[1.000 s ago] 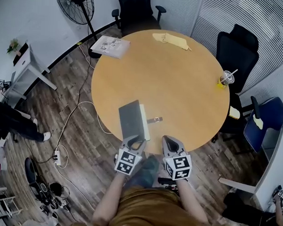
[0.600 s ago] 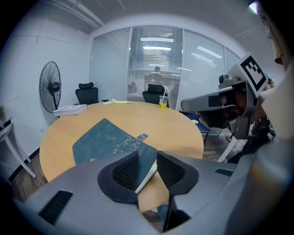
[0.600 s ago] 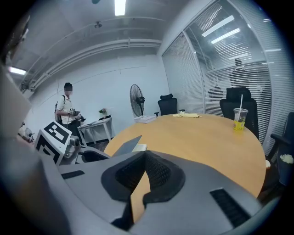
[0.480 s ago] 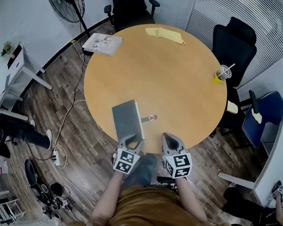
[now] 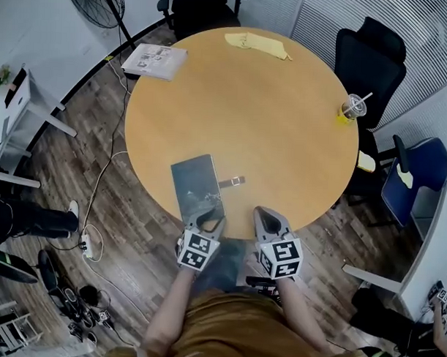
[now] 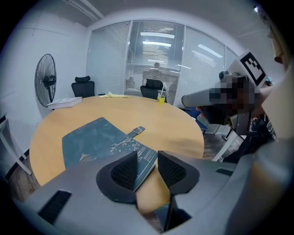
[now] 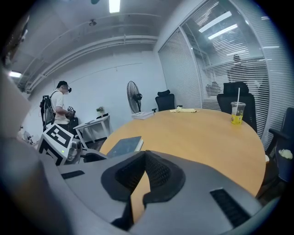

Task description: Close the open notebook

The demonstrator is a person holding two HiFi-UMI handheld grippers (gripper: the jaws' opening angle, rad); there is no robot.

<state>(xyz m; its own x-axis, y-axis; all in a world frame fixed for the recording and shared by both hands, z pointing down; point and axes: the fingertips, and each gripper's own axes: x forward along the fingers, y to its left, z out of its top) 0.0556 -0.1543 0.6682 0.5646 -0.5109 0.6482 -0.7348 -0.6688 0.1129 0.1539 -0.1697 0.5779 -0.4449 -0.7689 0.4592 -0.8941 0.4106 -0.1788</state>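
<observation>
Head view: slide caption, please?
Closed notebook at the round table's near edge; left gripper, jaws just opened wider, straddles its corner; right gripper shut alongside.

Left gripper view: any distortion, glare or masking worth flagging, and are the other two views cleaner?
Left gripper view: heavy fisheye, black corners, light strips bright on the glass wall, a mosaic patch at right; the notebook is sharp. Right gripper view: same fisheye, ceiling lamp blown out. Head view: even light, no glare on the table, mild edge bending.

An office meeting room, plain as day.
Here's a big round conference table [image 5: 270, 102], black swivel chairs [image 5: 374, 58] around it, glass partitions with blinds [image 6: 156, 50] behind, and a pedestal fan [image 5: 94, 3] by the wall.
</observation>
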